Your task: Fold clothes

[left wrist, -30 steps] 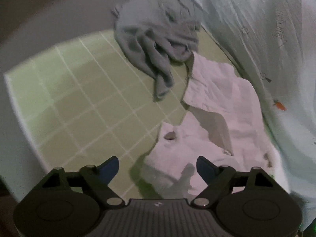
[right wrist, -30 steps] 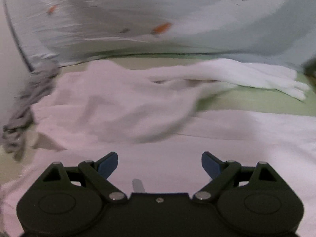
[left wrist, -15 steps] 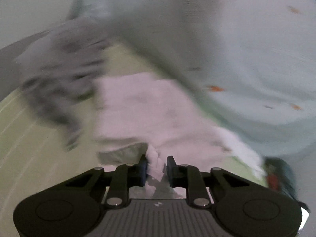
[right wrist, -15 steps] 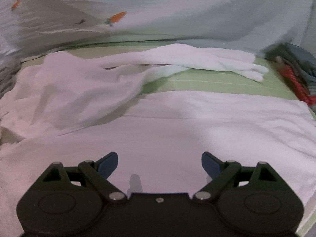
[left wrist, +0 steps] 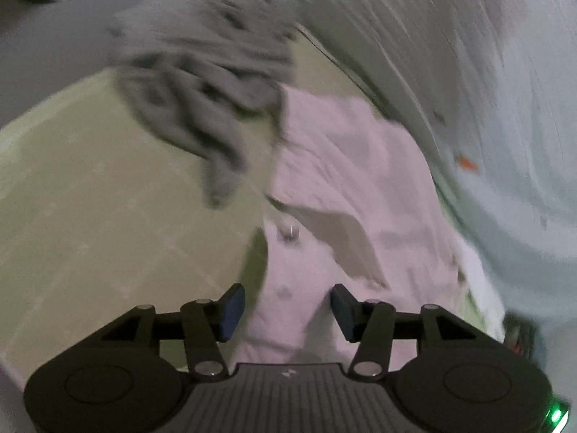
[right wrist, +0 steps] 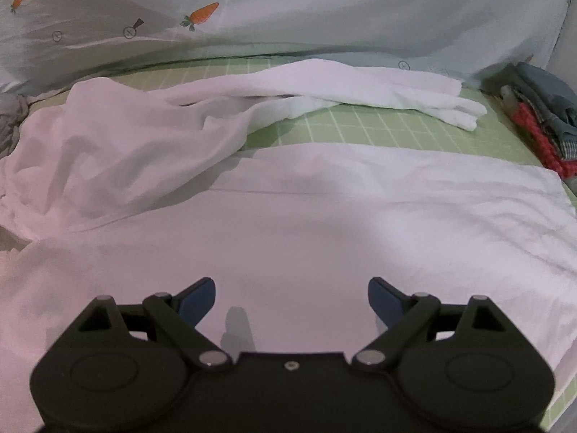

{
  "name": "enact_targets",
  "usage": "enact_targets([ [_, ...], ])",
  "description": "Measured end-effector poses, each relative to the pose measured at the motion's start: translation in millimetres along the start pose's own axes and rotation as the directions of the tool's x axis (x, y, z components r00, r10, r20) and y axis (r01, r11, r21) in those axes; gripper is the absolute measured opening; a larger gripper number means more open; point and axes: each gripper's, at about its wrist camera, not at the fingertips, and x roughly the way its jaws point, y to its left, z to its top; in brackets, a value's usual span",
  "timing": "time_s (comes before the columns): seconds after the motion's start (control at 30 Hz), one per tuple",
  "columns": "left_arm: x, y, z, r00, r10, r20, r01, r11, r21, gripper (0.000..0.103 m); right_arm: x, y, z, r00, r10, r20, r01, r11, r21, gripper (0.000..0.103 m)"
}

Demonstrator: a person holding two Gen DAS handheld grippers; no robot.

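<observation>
Two grippers are in view, one in each wrist picture, and both have their blue-padded fingers spread apart with nothing between them. No readable brand or word shows anywhere; the pale blue bedsheet with small orange carrot prints (right wrist: 288,11) carries only small round marks, and a faint scribble at its top left is too small to read.

In the left wrist view, which is blurred, a crumpled grey cloth garment (left wrist: 202,83) lies at the upper left on the light green mat with a white grid of lines (left wrist: 90,216). To its right the white cloth garment (left wrist: 342,187) lies rumpled, one flap folded over and a small dark spot near its left edge. The left gripper (left wrist: 287,312) hangs just above the near end of this white cloth.

In the right wrist view the same white cloth garment (right wrist: 324,223) lies spread wide and mostly flat across the green mat (right wrist: 378,126), bunched into soft folds at the left. Behind it a long white sleeve-like part (right wrist: 360,90) stretches to the right. The right gripper (right wrist: 292,299) is over the flat near part. At the far right edge sits a folded stack of grey, blue and red clothes (right wrist: 541,119).
</observation>
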Motion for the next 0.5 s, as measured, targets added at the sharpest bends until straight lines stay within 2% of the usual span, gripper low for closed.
enact_targets([
  [0.03,-8,9,2,1.000,0.001,0.019,0.000,0.999,-0.035,0.054,1,0,0,1.000,0.000,-0.002,0.000,1.000,0.000,0.092],
  [0.27,-13,47,6,0.992,0.120,-0.038,-0.123,0.987,-0.105,0.051,7,11,-4,0.999,0.021,-0.030,-0.022,0.999,-0.023,0.092],
  [0.37,-2,24,1,0.986,0.154,-0.060,-0.149,0.986,0.068,0.051,8,19,-4,0.999,0.033,-0.034,-0.035,0.998,-0.044,0.092],
  [0.5,15,-1,-1,0.988,0.134,-0.072,-0.122,0.981,0.150,0.051,7,23,-5,0.999,0.042,-0.034,-0.044,0.997,-0.060,0.092],
])
